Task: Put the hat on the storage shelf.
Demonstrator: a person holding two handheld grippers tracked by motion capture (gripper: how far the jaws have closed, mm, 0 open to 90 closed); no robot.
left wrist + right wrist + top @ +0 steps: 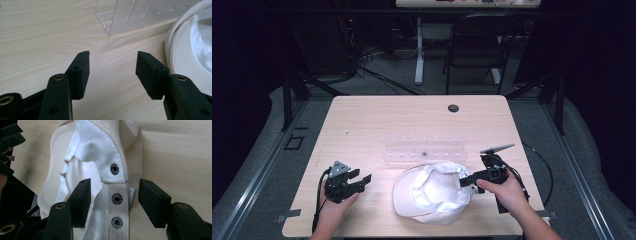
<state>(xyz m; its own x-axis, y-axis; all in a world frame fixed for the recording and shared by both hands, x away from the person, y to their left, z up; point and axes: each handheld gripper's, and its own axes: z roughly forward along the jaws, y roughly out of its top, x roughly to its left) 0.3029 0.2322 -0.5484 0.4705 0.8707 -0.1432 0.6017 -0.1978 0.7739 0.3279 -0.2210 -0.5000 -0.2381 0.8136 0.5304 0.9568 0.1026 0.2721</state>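
Two spread grippers: your right gripper [113,195] is straddling the snap strap [117,205] of the upturned cream cotton cap [432,192] (nothing pinched yet); left gripper [112,71], beside the cap's brim, is idling.

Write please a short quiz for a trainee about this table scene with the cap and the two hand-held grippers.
1. True or false: the cap lies with its inside facing up.
2. What stands behind the cap: (a) clear plastic rack, (b) metal bowl, (c) book?
3. Which part of the cap sits between the right hand-held gripper's open jaws?

Key: 1 true. 2 a. 3 the snap strap, not yet pinched.
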